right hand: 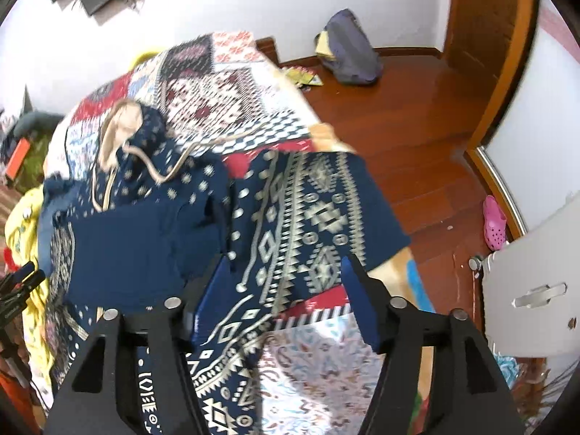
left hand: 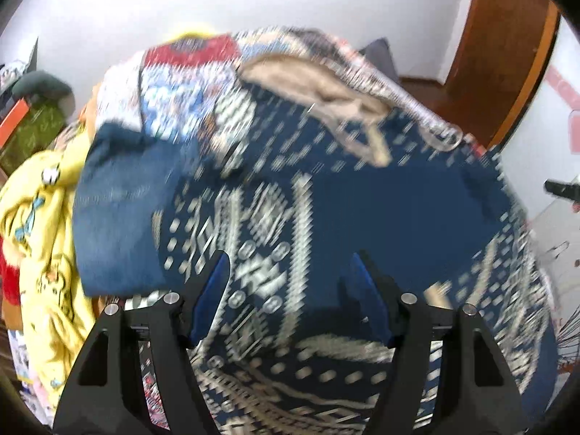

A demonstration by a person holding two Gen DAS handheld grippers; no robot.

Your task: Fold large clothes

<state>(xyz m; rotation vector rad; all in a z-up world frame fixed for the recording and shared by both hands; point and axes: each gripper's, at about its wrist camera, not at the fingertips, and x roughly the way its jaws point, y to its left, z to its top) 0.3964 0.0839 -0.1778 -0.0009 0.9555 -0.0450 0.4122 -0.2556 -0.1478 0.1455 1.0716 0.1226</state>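
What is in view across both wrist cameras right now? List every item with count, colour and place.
patterned garment: one, navy with cream print, spread on the bed
drawstring hood: one, beige-lined, at the garment's far end
bedspread: one, red, white and blue patchwork, under the garment
yellow clothing: one heap, yellow, left of the bed
bag: one, grey-purple, on the floor by the wall
shoe: one, pink, on the wooden floor at right
left gripper: one, black, blue pads, open above the garment
right gripper: one, black, blue pads, open above the garment
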